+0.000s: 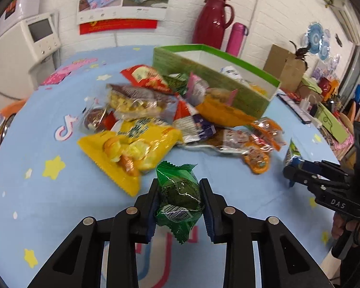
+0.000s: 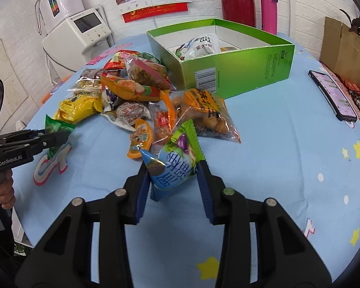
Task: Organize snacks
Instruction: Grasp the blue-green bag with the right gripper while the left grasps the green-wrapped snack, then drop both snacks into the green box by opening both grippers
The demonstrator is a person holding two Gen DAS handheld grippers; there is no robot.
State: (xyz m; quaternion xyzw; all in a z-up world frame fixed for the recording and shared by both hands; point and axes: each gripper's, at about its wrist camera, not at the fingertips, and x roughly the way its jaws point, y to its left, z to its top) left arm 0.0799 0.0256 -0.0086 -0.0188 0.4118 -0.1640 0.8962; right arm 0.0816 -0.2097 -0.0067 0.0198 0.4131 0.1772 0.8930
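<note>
My left gripper [image 1: 178, 200] is shut on a small green foil snack [image 1: 178, 198], held above the blue cloth in front of the snack pile [image 1: 156, 115]. My right gripper [image 2: 172, 175] is shut on a blue-and-green snack packet [image 2: 176, 162], just in front of the same pile [image 2: 144, 100]. The green cardboard box [image 2: 240, 72] stands open beyond the pile with a white packet [image 2: 201, 45] and other snacks inside. In the left wrist view the right gripper [image 1: 291, 165] shows at the right edge with its packet [image 1: 292, 154]. The left gripper [image 2: 60, 136] with the green snack [image 2: 56, 126] shows at the left of the right wrist view.
A black phone [image 2: 333, 96] lies at the table's right edge. A red thermos [image 2: 237, 0] and a pink bottle [image 2: 268, 12] stand behind the box. A white appliance [image 2: 79, 33] sits beyond the far left edge, a brown carton [image 2: 340, 45] at the far right.
</note>
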